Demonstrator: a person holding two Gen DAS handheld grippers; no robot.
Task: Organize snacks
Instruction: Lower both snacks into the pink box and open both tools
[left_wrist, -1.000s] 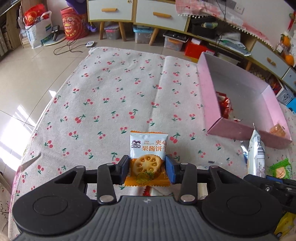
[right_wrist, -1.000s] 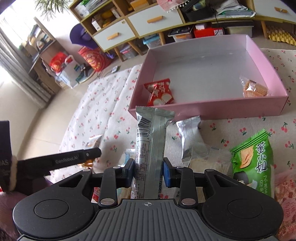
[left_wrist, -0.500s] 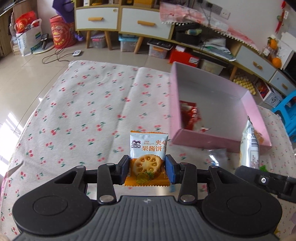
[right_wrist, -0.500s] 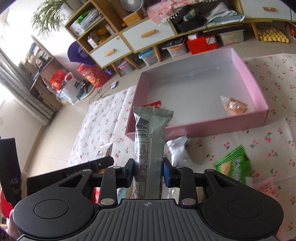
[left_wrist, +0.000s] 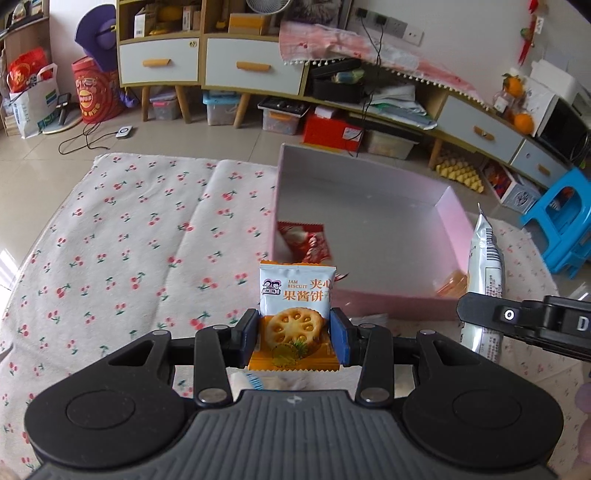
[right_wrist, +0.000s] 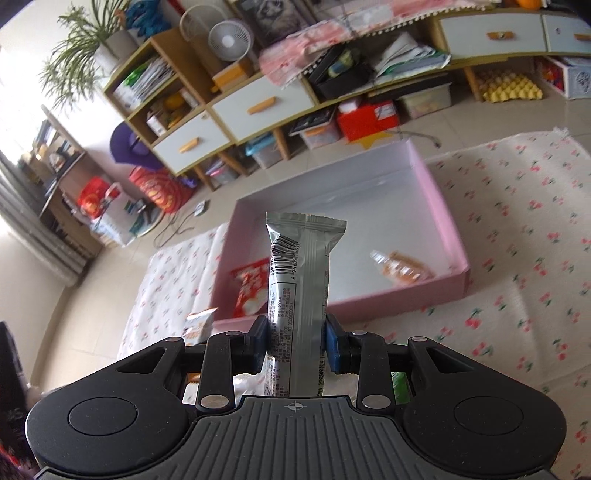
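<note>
Claw (right_wrist: 295, 339) w/ silver bar (right_wrist: 301, 284), red pkt (right_wrist: 249, 291) half-hidden behind.

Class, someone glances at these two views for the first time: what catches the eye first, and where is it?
A jam biscuit packet stands clamped in the left hand-held gripper, and a silver bar in the right hand-held gripper. Beyond both, a pink box sits on the cherry-print cloth.
</note>
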